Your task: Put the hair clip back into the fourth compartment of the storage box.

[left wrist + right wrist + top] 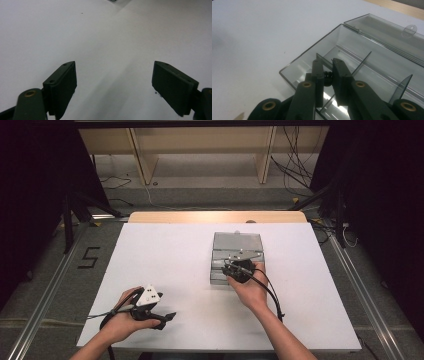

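A clear plastic compartment box lies open on the white table, its lid folded back flat. My right gripper reaches over the near end of the box. Its jaws are shut on a small black ridged part, which is held just above a compartment beside a thin divider. My left gripper rests near the table's front left, far from the box. In the left gripper view, the left gripper stands open with only bare white table between its pads.
The white table top has a wooden strip along its far edge. Beyond it are a wooden shelf frame and loose cables on the floor. Metal rails run along both sides of the table.
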Demonstrator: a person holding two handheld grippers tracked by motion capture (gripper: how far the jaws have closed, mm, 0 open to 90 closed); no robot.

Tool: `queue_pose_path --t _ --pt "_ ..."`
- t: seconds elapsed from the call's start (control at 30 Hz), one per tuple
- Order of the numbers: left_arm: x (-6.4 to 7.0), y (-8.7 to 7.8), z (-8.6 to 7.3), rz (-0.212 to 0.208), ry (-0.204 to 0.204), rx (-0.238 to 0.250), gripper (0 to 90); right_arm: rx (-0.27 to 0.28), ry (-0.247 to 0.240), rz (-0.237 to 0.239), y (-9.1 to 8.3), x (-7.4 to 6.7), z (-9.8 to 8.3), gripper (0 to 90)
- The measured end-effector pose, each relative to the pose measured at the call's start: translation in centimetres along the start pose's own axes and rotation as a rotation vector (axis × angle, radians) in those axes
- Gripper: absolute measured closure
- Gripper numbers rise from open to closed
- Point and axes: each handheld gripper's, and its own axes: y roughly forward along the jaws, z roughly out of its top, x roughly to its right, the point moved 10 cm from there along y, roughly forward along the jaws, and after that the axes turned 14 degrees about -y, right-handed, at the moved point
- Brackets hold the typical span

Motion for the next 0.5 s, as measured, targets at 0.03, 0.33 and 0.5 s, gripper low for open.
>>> queue_pose_path --t 0.03,0.33,0.5 --pt "0.0 0.0 0.0 0.0 0.0 0.0 19.9 -0.002 0.0 0.001 0.04 0.01 0.01 80.7" --pt "-0.03 -0.01 0.03 0.001 -0.002 0.002 19.9 -0.018 0.007 0.007 0.54 0.04 -0.16 80.7" --pt "-0.04 -0.02 0.04 0.001 -0.001 0.002 19.9 -0.023 0.008 0.011 0.69 0.06 -0.06 80.7"
